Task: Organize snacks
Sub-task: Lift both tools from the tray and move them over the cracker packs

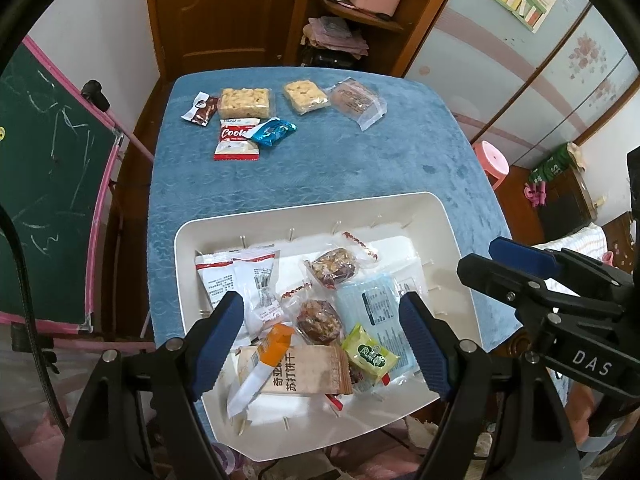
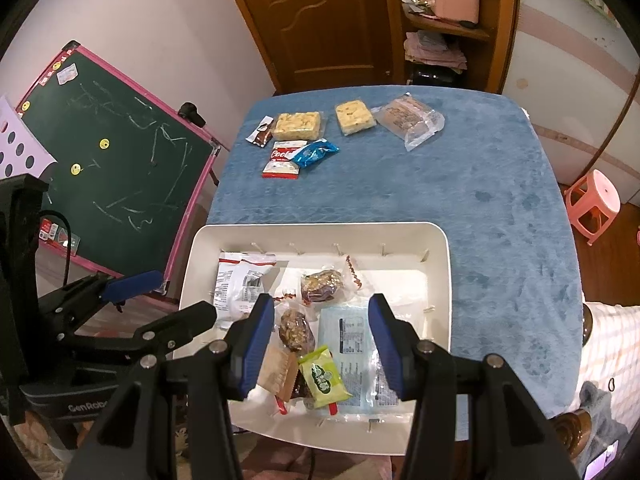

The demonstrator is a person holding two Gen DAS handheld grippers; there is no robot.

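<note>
Over the near white plastic bin [image 1: 188,240] of light, crinkly, slippery snack packets [image 1: 308,374], left gripper [image 1: 322,344] and right gripper [image 2: 322,344] hover released, empty; pinch flat sealed edges.

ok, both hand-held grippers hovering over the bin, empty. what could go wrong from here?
1. The white bin holds a loose, overlapping pile: the orange sachet lies on the brown cracker pack, so another drop may slide or bury items.
2. Six snacks remain at the table's far end; the blue packet overlaps the red cookie pack, so a grasp could drag both.
3. The left hand-held gripper and right hand-held gripper sit close together and could collide.
</note>
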